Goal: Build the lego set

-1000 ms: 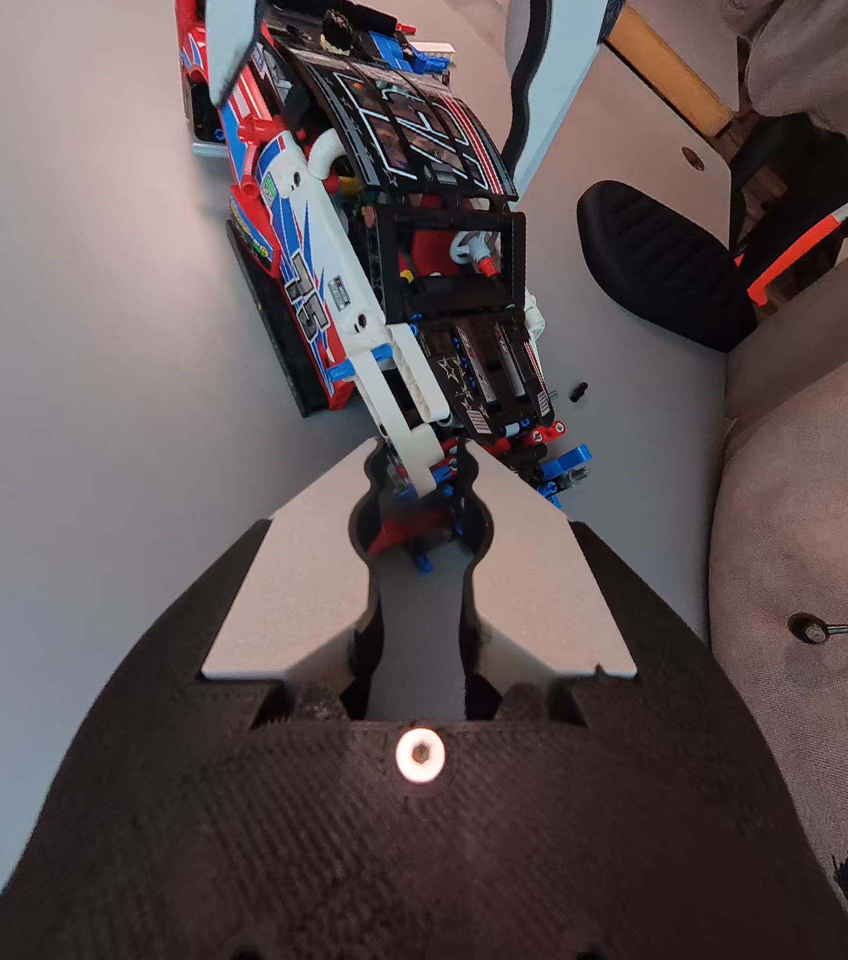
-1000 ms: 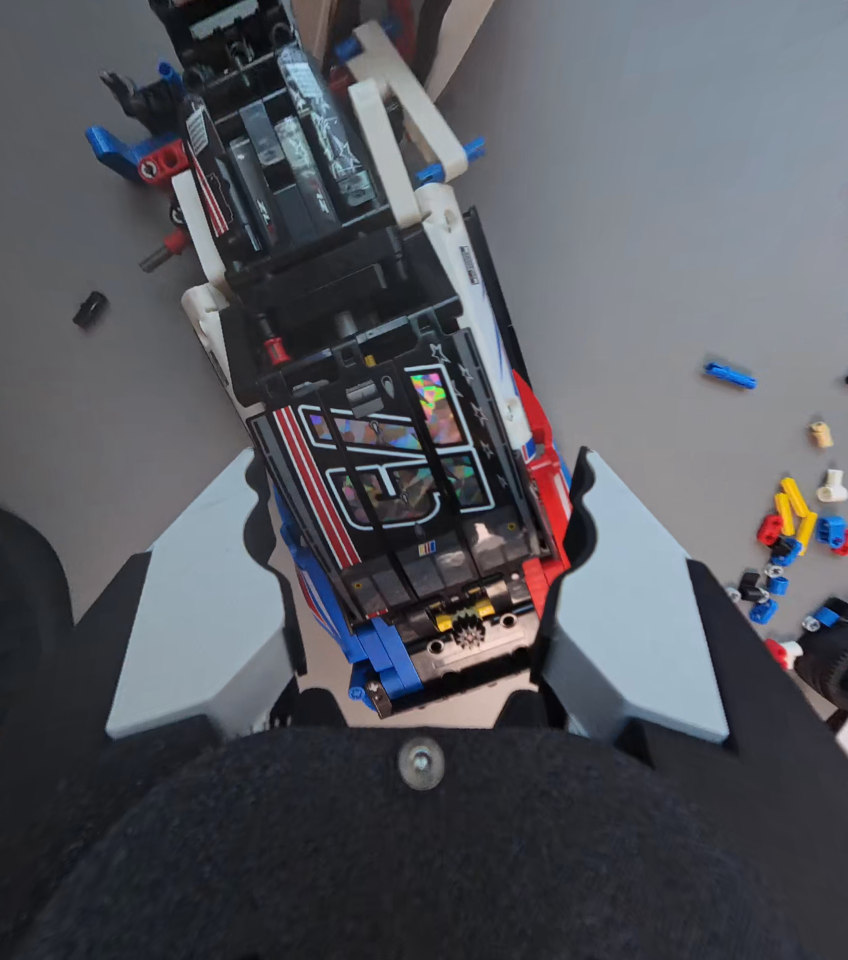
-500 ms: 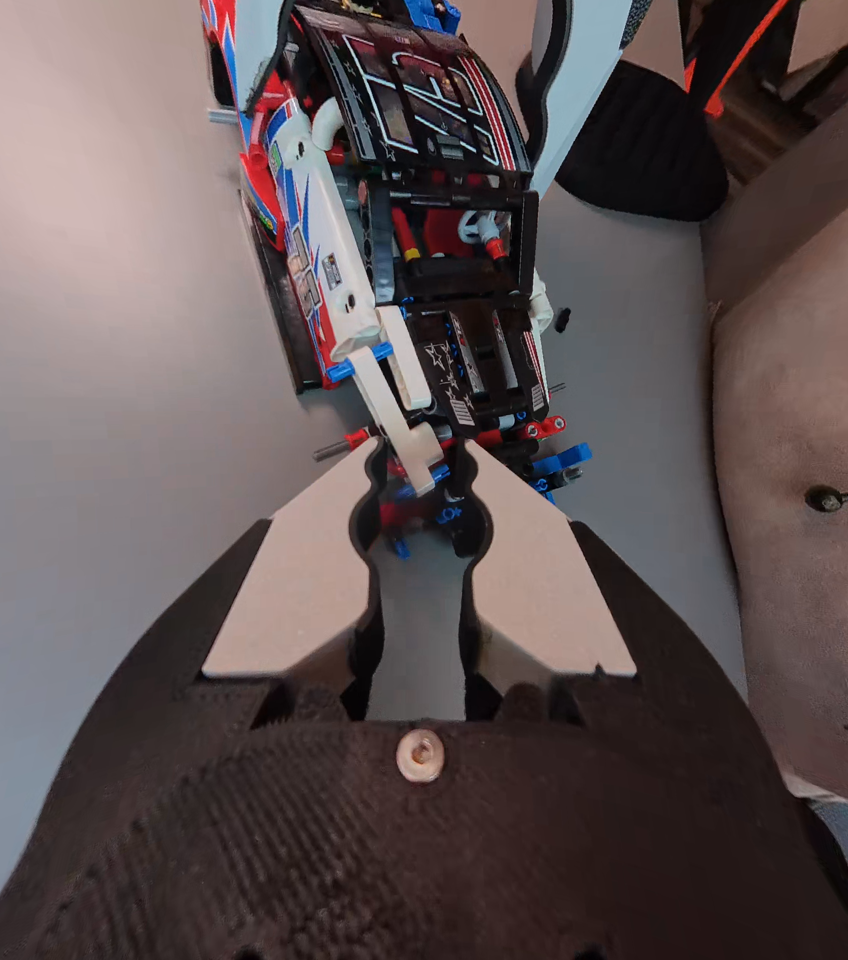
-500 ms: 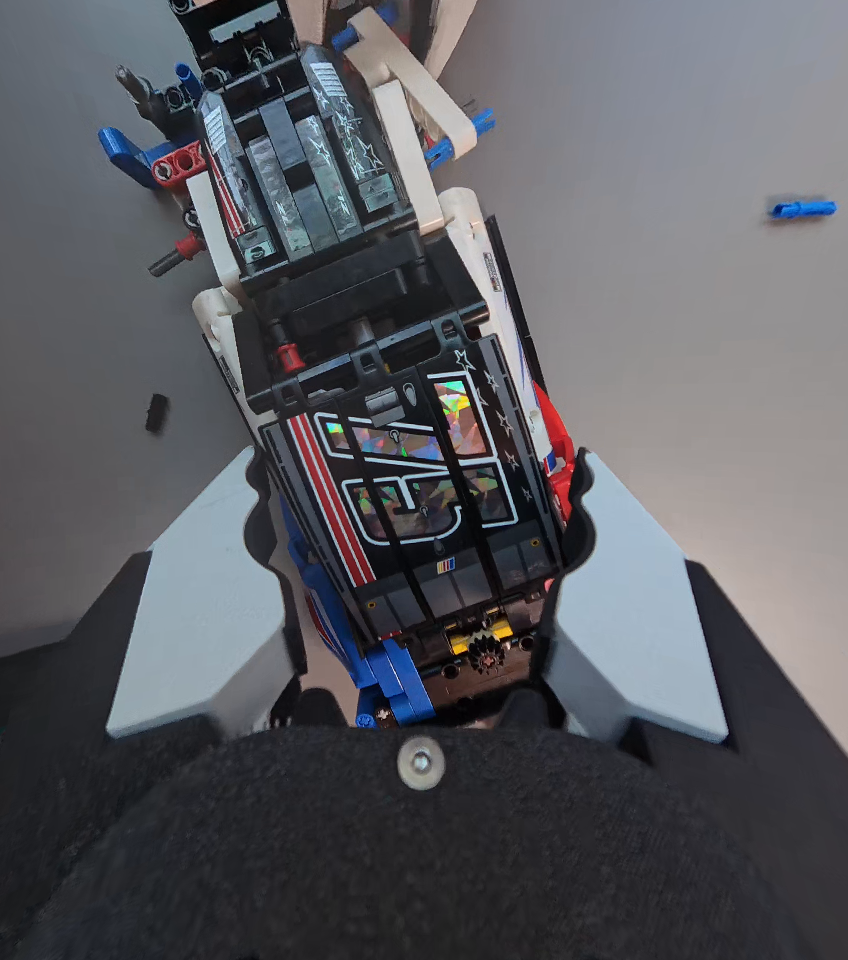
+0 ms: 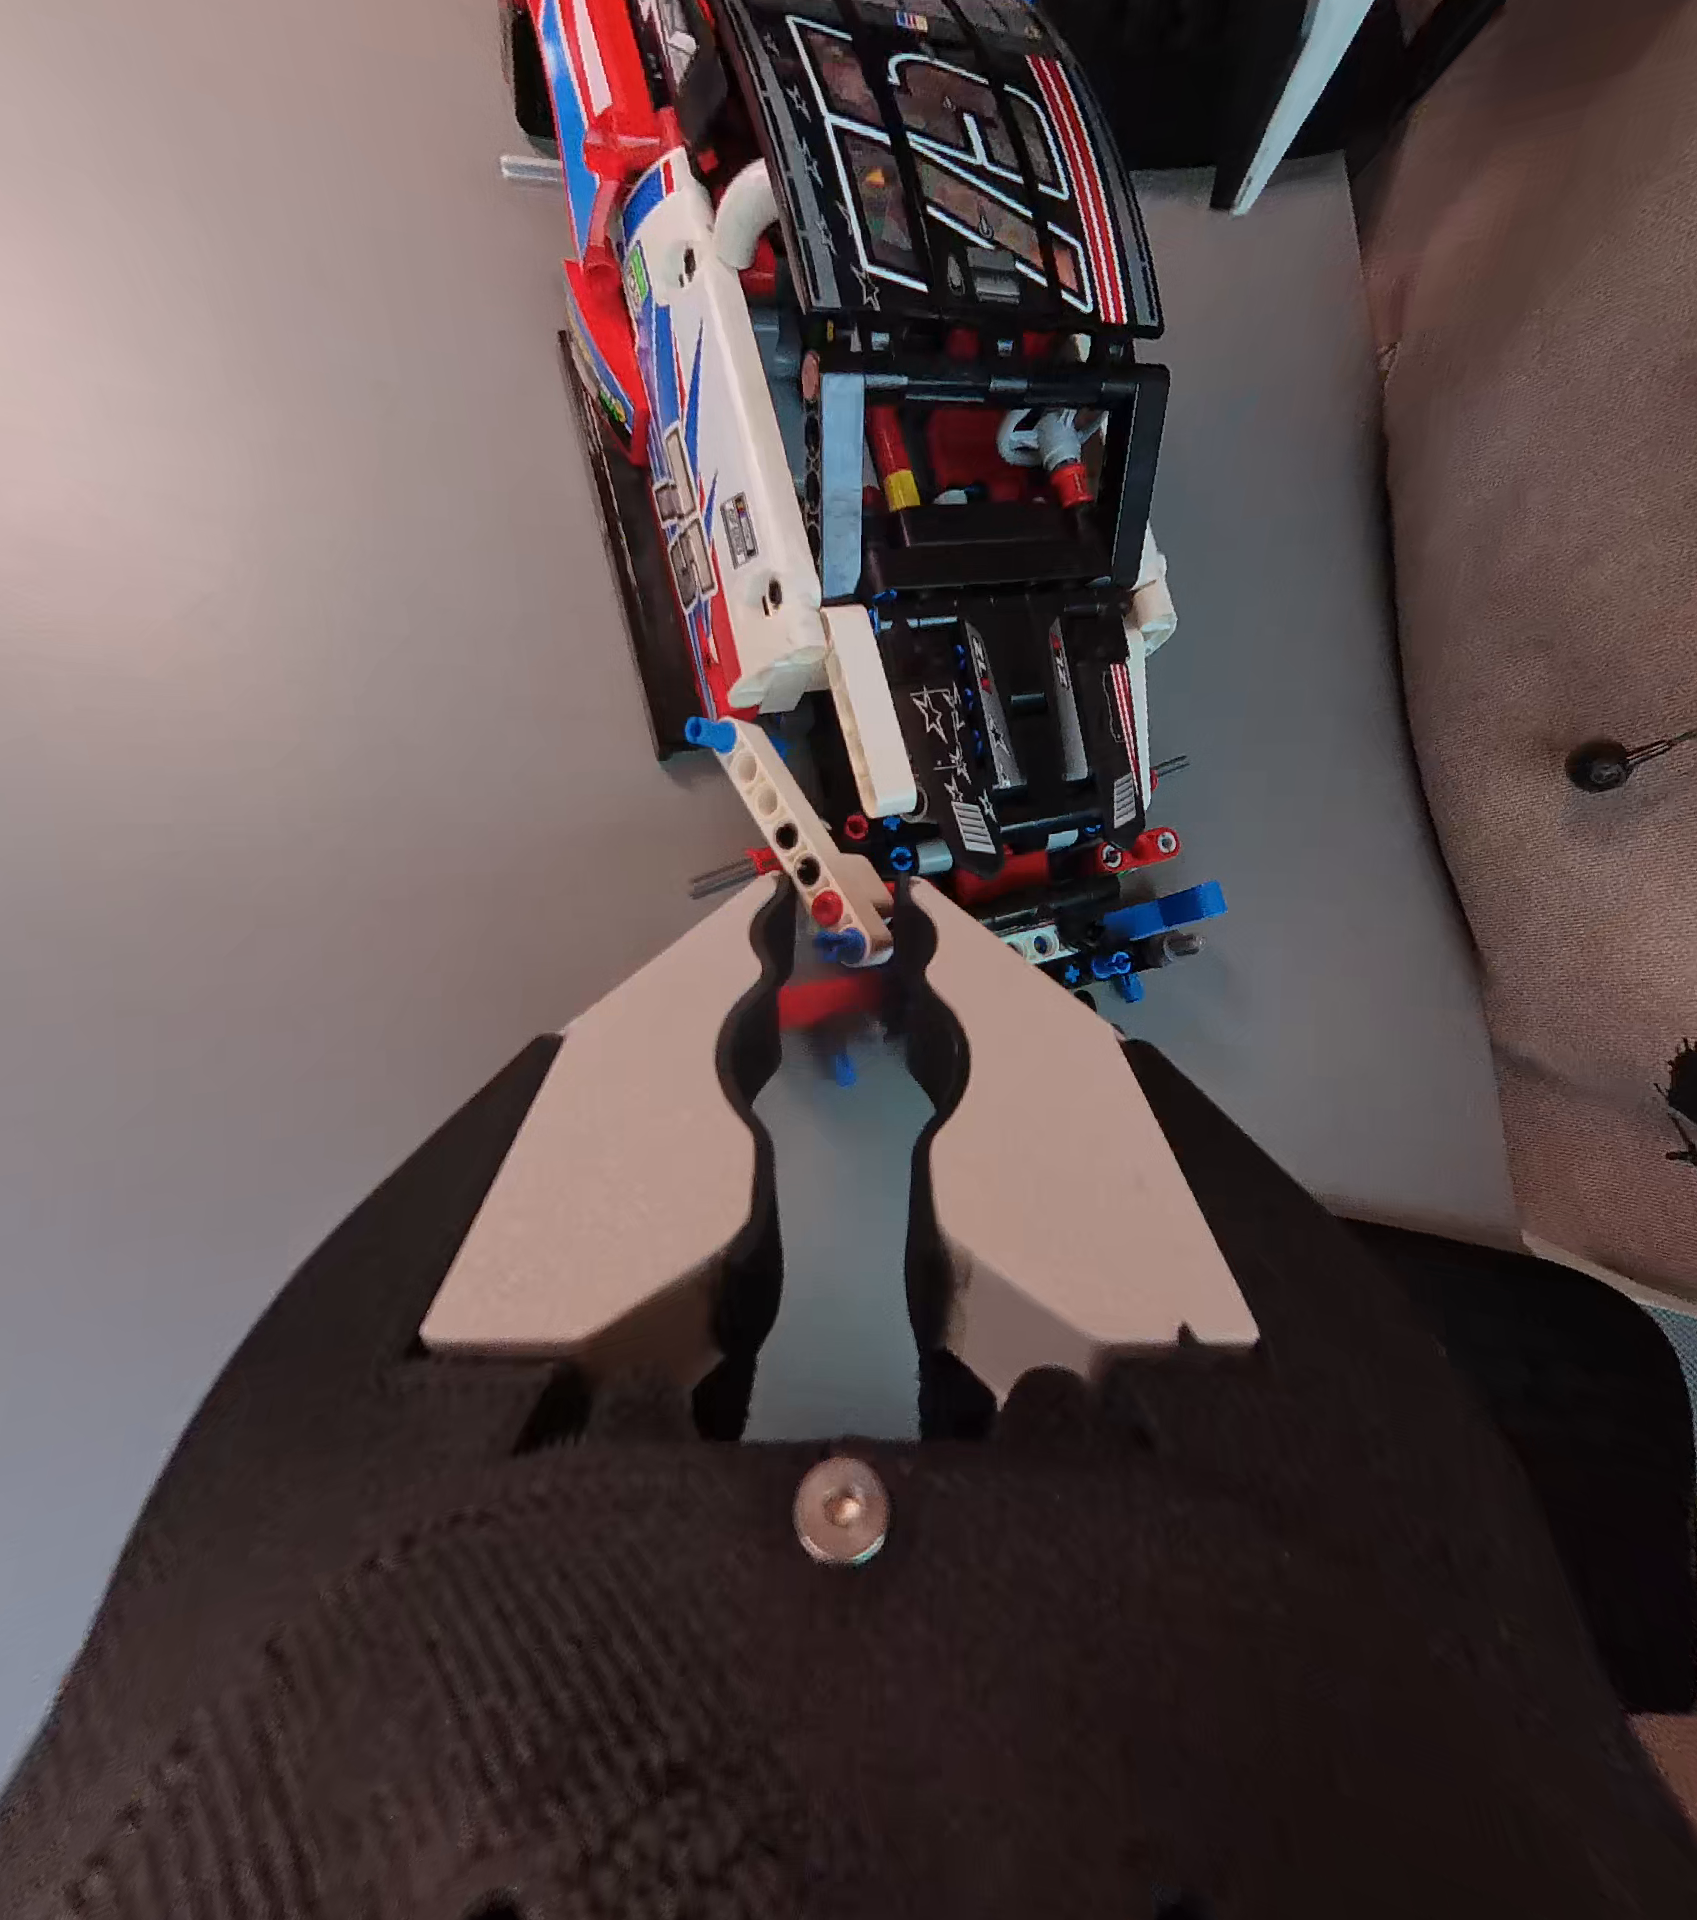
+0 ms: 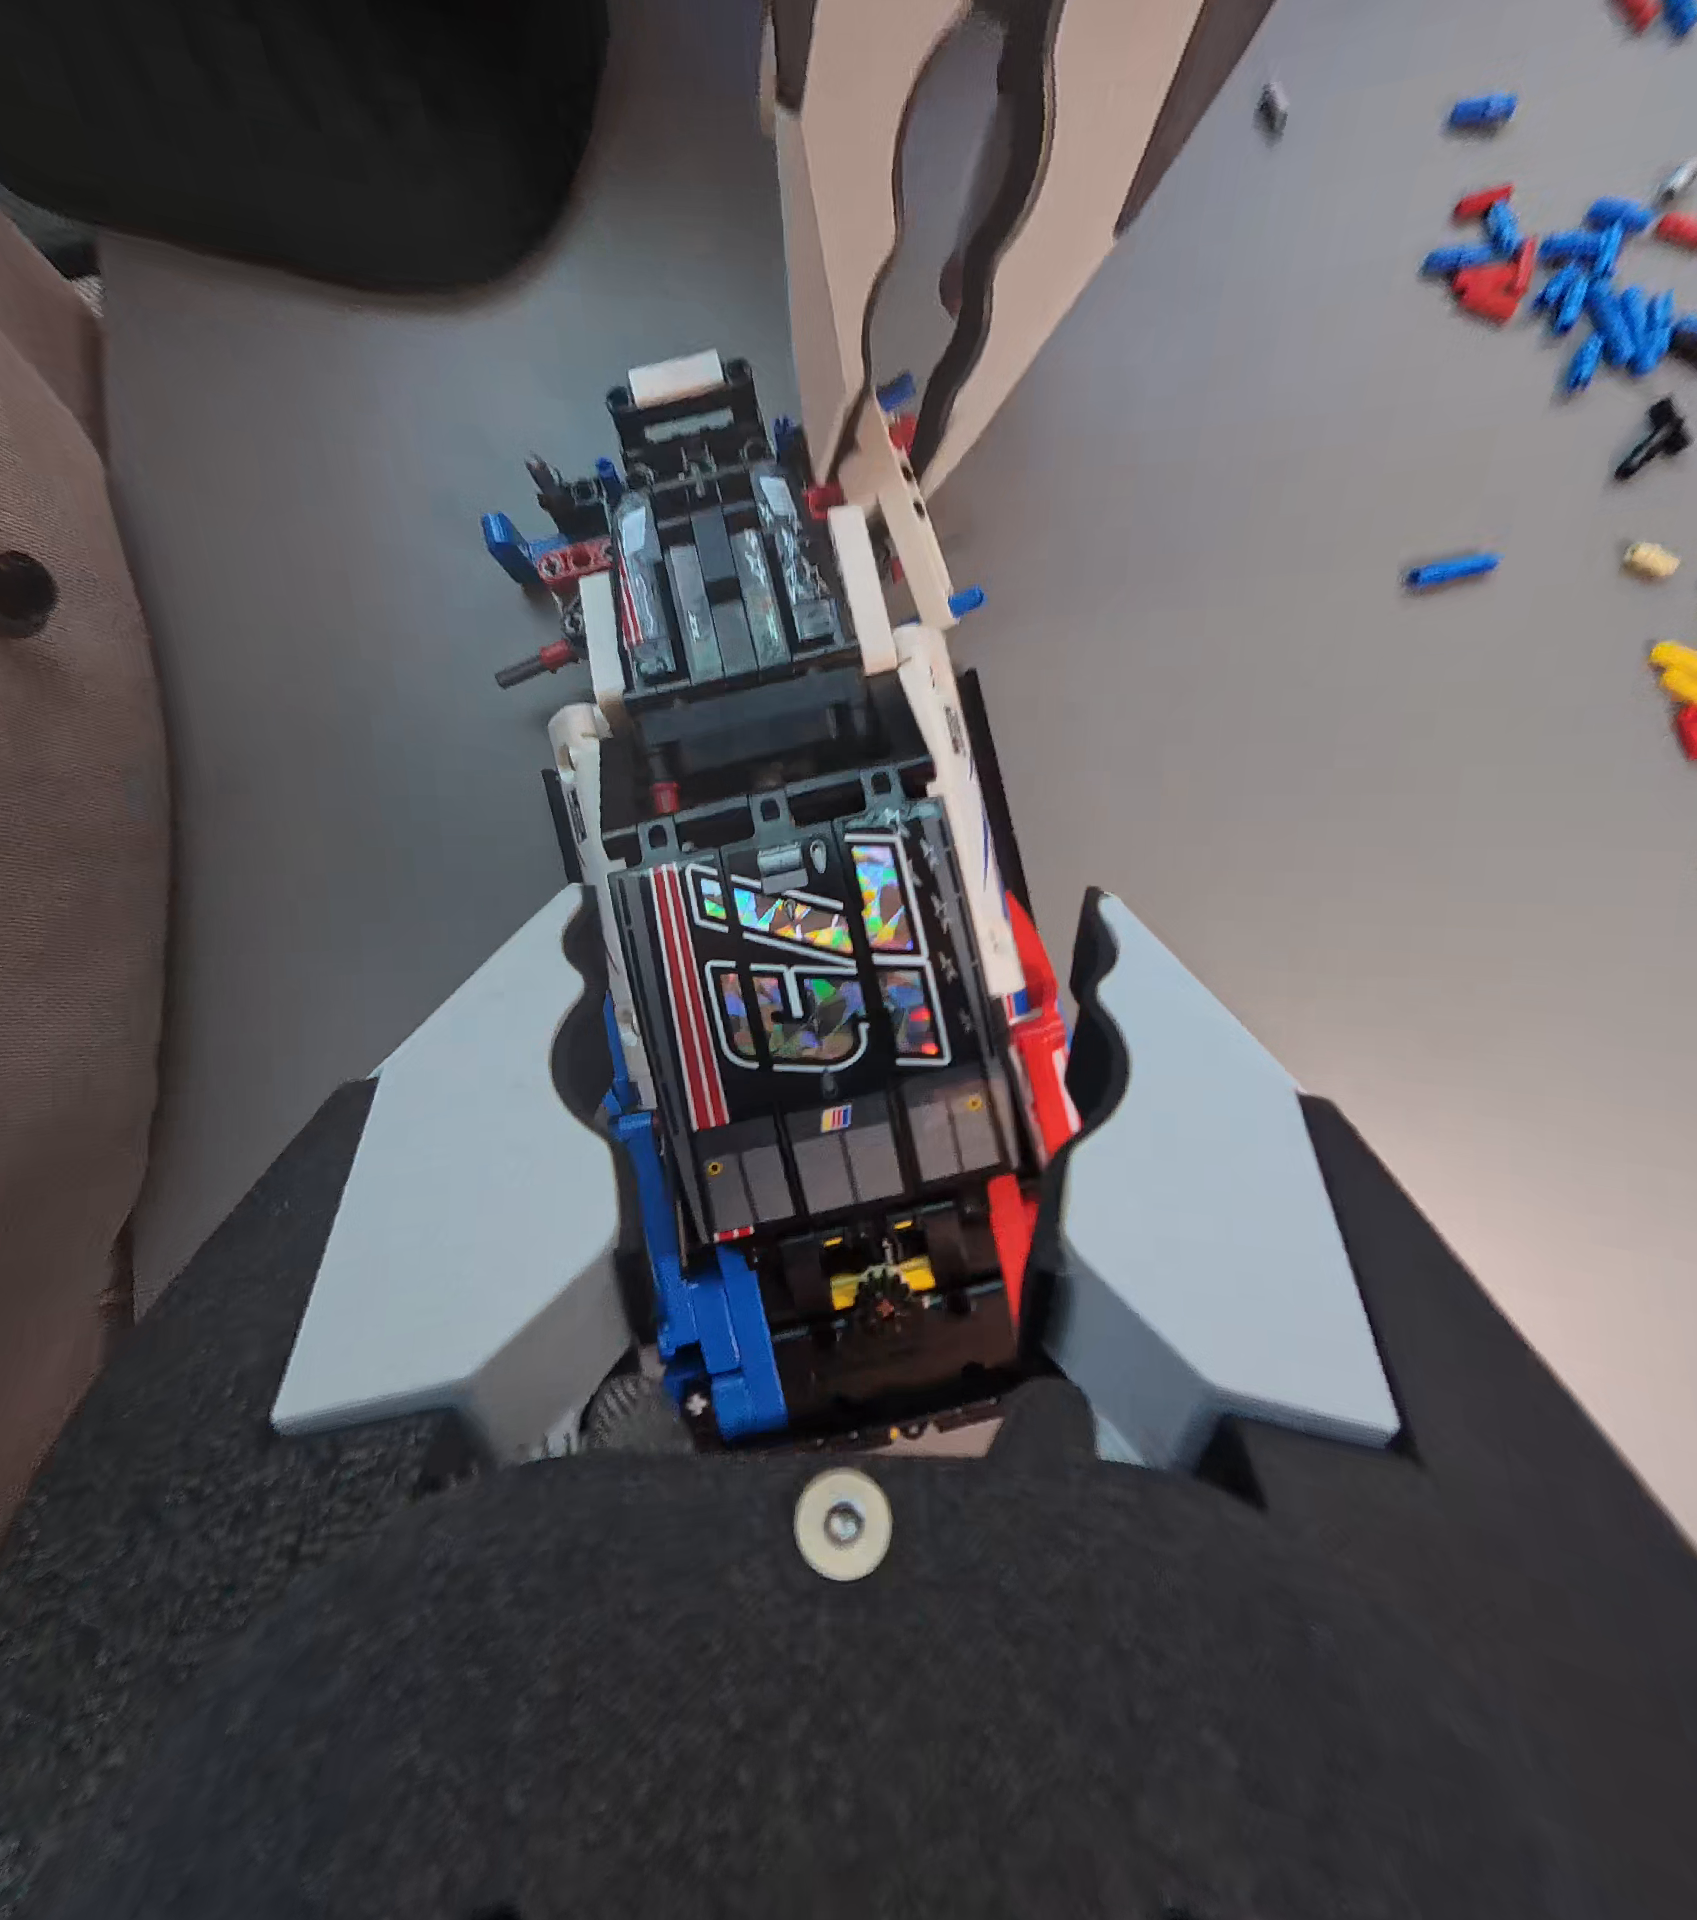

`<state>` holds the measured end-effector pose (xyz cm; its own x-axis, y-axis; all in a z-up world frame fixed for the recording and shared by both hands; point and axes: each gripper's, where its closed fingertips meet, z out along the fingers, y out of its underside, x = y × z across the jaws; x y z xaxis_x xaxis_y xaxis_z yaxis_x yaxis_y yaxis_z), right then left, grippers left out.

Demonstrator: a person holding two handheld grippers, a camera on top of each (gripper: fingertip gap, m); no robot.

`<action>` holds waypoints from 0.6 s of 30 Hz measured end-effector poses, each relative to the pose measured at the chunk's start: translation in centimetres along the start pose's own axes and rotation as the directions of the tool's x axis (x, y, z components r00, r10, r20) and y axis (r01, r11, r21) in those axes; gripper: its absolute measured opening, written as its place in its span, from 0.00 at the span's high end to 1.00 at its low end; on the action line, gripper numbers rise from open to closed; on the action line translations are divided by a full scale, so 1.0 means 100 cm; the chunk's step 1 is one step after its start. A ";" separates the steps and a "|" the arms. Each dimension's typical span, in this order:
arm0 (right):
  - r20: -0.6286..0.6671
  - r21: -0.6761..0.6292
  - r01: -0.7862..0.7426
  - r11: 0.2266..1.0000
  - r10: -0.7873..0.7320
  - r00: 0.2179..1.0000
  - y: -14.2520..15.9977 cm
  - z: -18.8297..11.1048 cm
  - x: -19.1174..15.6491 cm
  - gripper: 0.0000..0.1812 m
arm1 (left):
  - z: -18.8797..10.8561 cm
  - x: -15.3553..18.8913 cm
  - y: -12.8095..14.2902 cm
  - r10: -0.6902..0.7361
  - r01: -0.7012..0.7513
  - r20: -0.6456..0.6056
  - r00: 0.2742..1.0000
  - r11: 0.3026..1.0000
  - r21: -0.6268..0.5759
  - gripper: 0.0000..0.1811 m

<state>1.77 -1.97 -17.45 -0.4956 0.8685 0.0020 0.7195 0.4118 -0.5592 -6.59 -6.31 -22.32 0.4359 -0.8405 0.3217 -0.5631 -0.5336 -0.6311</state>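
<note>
While right gripper (image 6: 828,1081) clamps lego car (image 6: 802,935), left gripper (image 5: 839,914) nearly closed, pinching white beam (image 5: 802,847).

We see a lego car (image 6: 802,935) in red, white and blue, its black roof carrying red stripes and a holographic patch; loose pieces (image 6: 1613,281) look mostly blue on the grey table (image 6: 1343,935).

1. Lego car (image 5: 927,499) nose cut off by top edge in left wrist view.
2. Car's tail end (image 6: 865,1340) hidden behind right gripper body.
3. Loose lego pieces (image 6: 1613,281) on counter (image 6: 1343,727) blurred, shapes unclear.
4. Left gripper's fingers (image 6: 844,208) cut off at top, motion-blurred.
</note>
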 end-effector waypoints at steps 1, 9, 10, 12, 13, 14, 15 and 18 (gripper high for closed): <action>0.021 0.029 0.026 0.999 -0.027 0.999 -0.008 -0.002 0.003 0.56 | -0.001 -0.001 -0.001 0.008 -0.008 -0.005 1.000 1.000 0.002 0.91; 0.159 0.114 0.176 0.978 -0.193 0.968 -0.046 0.033 0.028 0.74 | -0.021 -0.002 -0.030 -0.188 0.218 -0.170 0.967 0.959 0.179 0.92; 0.157 0.112 0.219 0.969 -0.235 0.959 -0.048 0.037 0.027 0.75 | -0.023 -0.003 -0.033 -0.238 0.278 -0.202 0.950 0.938 0.206 0.92; 0.170 0.103 0.294 0.950 -0.308 0.936 -0.049 0.046 0.023 0.78 | -0.025 0.000 -0.037 -0.309 0.379 -0.286 0.907 0.895 0.235 0.92; 0.180 0.094 0.315 0.944 -0.327 0.928 -0.048 0.051 0.022 0.81 | -0.024 0.002 -0.036 -0.334 0.414 -0.318 0.887 0.880 0.233 0.92; 0.199 0.083 0.326 0.942 -0.336 0.921 -0.046 0.056 0.021 0.81 | -0.021 0.001 -0.032 -0.359 0.440 -0.330 0.873 0.871 0.217 0.93; 0.216 0.073 0.328 0.942 -0.336 0.916 -0.045 0.061 0.021 0.82 | -0.018 0.001 -0.028 -0.374 0.454 -0.333 0.865 0.867 0.205 0.93; 0.206 0.073 0.332 0.940 -0.340 0.918 -0.048 0.065 0.027 0.83 | -0.014 -0.002 -0.020 -0.391 0.465 -0.319 0.863 0.863 0.198 0.92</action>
<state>-6.15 -3.41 -20.12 -0.7995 0.6003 0.0214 0.4763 0.6554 -0.5861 -6.50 -5.22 -20.12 0.3724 -0.5467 0.7500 -0.1445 -0.8324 -0.5350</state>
